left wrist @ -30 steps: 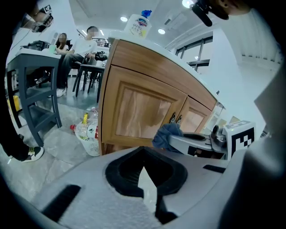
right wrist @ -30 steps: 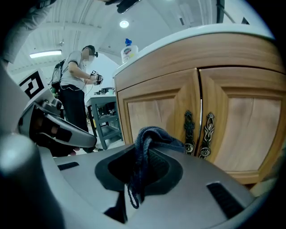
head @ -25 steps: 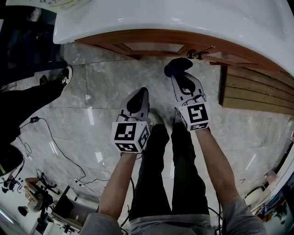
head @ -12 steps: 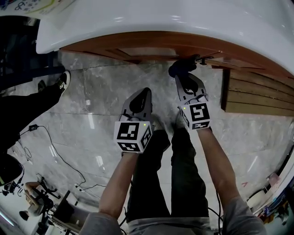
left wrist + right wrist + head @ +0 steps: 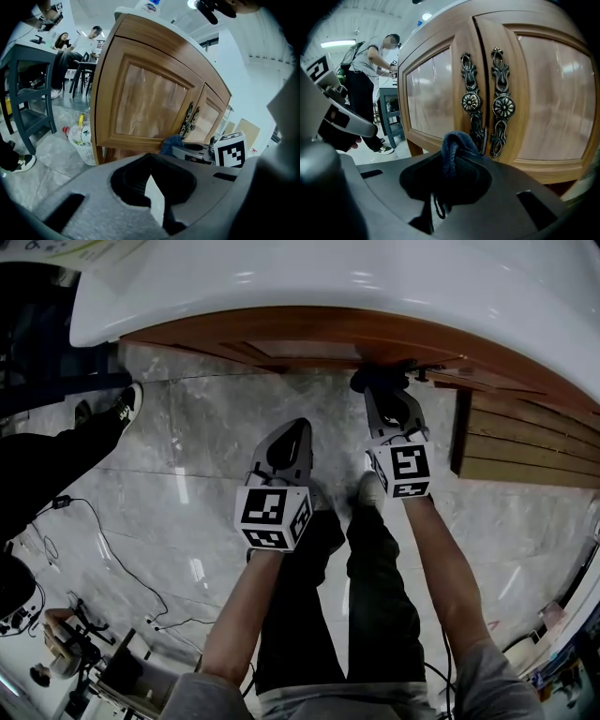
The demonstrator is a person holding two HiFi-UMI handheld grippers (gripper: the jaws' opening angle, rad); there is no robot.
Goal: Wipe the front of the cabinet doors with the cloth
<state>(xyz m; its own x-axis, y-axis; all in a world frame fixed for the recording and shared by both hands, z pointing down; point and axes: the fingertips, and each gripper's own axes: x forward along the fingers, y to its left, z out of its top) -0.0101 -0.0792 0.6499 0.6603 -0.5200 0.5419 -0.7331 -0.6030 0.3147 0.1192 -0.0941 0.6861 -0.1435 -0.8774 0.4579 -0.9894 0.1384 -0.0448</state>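
Two wooden cabinet doors with pale panels fill the right gripper view, the left door [image 5: 431, 93] and the right door [image 5: 555, 101], with ornate dark metal handles [image 5: 471, 101] at their meeting edges. My right gripper [image 5: 452, 164] is shut on a dark blue cloth [image 5: 454, 143], which bulges from the jaws just short of the handles, low on the doors. In the head view the cloth [image 5: 371, 380] sits against the cabinet front [image 5: 281, 334] under the white counter. My left gripper [image 5: 292, 427] hangs shut and holds nothing, back from the doors and left of the right one.
A white countertop [image 5: 375, 287] overhangs the doors. A basket of plastic bottles [image 5: 79, 136] stands at the cabinet's left corner. A wooden slatted panel [image 5: 525, 437] lies to the right. Another person's leg and shoe [image 5: 127, 404] and floor cables [image 5: 103, 531] are on the left.
My right gripper has carried the cloth forward, from the open floor up to the cabinet front by the handles. The left gripper has barely moved.
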